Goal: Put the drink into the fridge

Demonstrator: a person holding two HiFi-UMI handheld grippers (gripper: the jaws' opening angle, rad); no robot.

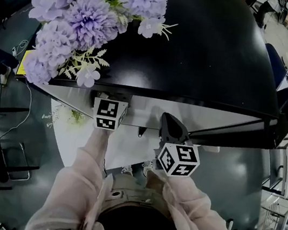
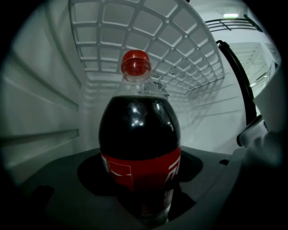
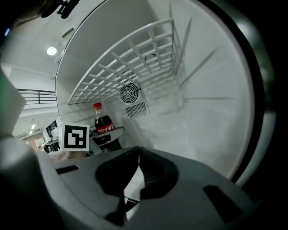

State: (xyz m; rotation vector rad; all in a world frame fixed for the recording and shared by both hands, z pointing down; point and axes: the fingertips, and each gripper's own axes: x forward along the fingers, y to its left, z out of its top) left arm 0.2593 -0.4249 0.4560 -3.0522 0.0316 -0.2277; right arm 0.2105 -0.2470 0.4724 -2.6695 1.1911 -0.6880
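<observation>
Your left gripper (image 2: 150, 204) reaches into the open fridge (image 1: 214, 52), its jaws set wide and clamped round the lower body of the bottle (image 2: 139, 134). The bottle stands upright between them, dark drink inside, red label and red cap, with the wire shelf (image 2: 148, 40) above it at 12 o'clock. Your right gripper (image 3: 135, 179) sits just beside it at 3 o'clock, jaws pressed together on nothing, pointing at the fridge's white back wall. From there the bottle shows at 8 o'clock of the round fan vent (image 3: 129, 94). On the fridge's black top, the purple flowers (image 1: 78, 19) lie at 11 o'clock.
</observation>
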